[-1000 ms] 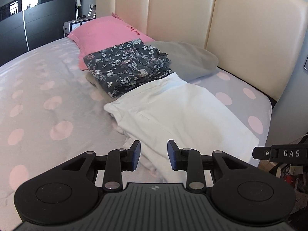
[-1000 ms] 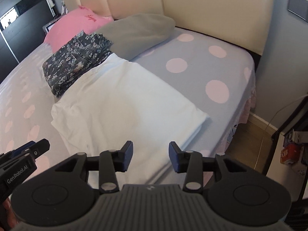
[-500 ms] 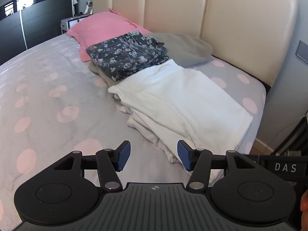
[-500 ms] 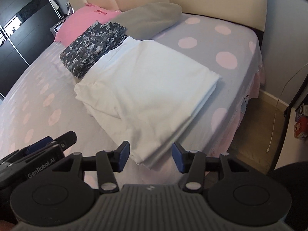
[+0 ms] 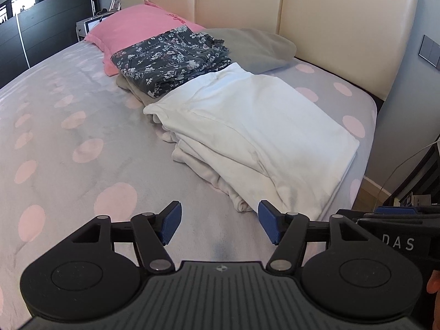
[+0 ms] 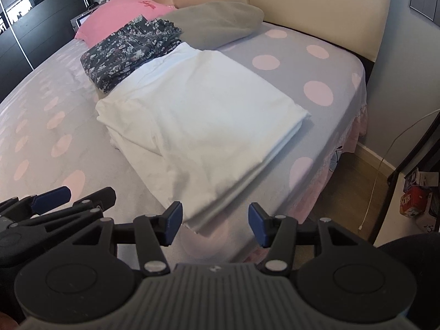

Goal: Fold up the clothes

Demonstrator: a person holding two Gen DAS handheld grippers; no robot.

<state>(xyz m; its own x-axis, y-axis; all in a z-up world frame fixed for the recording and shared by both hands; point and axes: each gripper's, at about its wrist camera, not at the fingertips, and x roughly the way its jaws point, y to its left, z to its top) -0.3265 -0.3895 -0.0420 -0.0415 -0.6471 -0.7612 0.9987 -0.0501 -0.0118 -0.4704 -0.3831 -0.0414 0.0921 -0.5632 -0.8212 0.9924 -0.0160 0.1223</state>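
A folded white garment point(image 5: 255, 134) point(image 6: 198, 126) lies on the bed near its right edge, on top of another pale folded piece. Behind it sits a folded dark floral garment point(image 5: 173, 57) point(image 6: 129, 49). My left gripper point(image 5: 220, 225) hovers over the sheet just in front of the white garment's near corner; its jaws are opening and nothing is between them. My right gripper point(image 6: 214, 225) hangs over the garment's near right corner at the bed's edge, jaws opening, pads off the cloth. The left gripper point(image 6: 55, 200) also shows at the lower left of the right wrist view.
The bed has a grey sheet with pink dots point(image 5: 68, 137). A pink pillow point(image 5: 137, 24) and a grey pillow point(image 5: 253, 46) lie against the cream headboard point(image 5: 330, 27). Right of the bed the floor point(image 6: 357, 192) drops away, with a white cable and dark furniture point(image 6: 412, 151).
Both grippers have drawn back from the white garment toward the foot of the bed and their jaws have spread wider. The garment lies flat where it was.
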